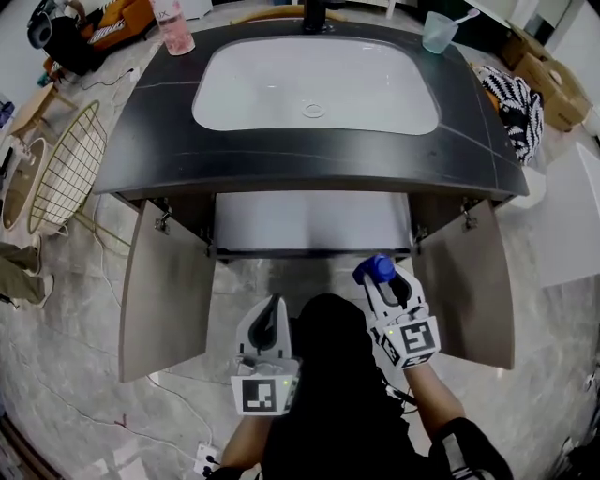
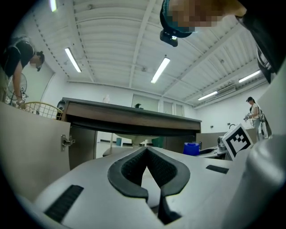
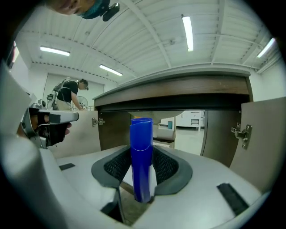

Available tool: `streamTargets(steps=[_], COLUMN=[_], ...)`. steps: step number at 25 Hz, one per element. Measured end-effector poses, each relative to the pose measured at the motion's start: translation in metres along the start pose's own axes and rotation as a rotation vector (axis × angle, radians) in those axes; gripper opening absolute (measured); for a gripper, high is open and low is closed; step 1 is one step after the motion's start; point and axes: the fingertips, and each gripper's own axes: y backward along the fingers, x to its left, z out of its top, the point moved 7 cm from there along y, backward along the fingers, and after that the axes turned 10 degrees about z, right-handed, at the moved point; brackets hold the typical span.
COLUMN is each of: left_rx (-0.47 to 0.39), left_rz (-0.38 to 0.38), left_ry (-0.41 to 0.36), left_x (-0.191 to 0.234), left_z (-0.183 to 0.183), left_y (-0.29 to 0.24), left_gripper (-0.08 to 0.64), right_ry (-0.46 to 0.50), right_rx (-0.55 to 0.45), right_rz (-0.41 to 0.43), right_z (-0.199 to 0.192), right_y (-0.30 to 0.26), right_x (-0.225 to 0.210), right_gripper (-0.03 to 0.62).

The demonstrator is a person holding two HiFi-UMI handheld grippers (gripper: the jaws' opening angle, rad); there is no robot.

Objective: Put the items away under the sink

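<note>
My right gripper is shut on a blue bottle, held upright in front of the open cabinet under the sink. In the right gripper view the blue bottle stands between the dark pads of the right gripper, its cap pointing at the cabinet opening. My left gripper hangs lower and to the left, shut with nothing in it. In the left gripper view its pads meet at the tip of the left gripper, and the blue bottle shows at the right.
Both cabinet doors stand open: the left door and the right door. On the dark countertop are a pink bottle and a teal cup. A gold wire basket lies left, striped fabric right.
</note>
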Motion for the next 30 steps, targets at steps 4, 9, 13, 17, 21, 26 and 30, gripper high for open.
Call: streamTargets(steps=[4,9,13,17,21,26,30], left_rx=[-0.005,-0.009,-0.003,-0.012,-0.017,-0.014,0.003], left_rz=[0.011,0.007,-0.006,-0.014,-0.028,-0.055,-0.060], left_ry=[0.030,0.036,0.021,0.023,0.033,0.034,0.043], left_x=[0.001,-0.001,-0.001,0.000,0.004,0.008,0.012], left_z=[-0.004,-0.008,-0.010,-0.013,-0.017,-0.022,-0.025], left_y=[-0.002,-0.009,-0.013,-0.022,-0.034,-0.053,-0.066], left_gripper=[0.015,0.015,0.015,0.015,0.015,0.015,0.015], right_ry=[-0.015,0.001,0.015,0.015,0.004,-0.032,-0.069], right_rx=[0.015,0.013,0.018,0.026,0.063,0.084,0.086], right_rz=[-0.005,-0.033,-0.053,-0.083,-0.103,-0.111,-0.121], right_z=[-0.013,-0.026,-0.041,-0.060,-0.088,-0.116,-0.132], right_y=[-0.012,-0.032,-0.051,-0.074,-0.102,-0.132,-0.144], right_x=[-0.015,-0.037,-0.052,-0.066,-0.078,-0.090,-0.100], right_gripper=[0.150,0.149,0.149,0.149,0.149,0.149,0.149])
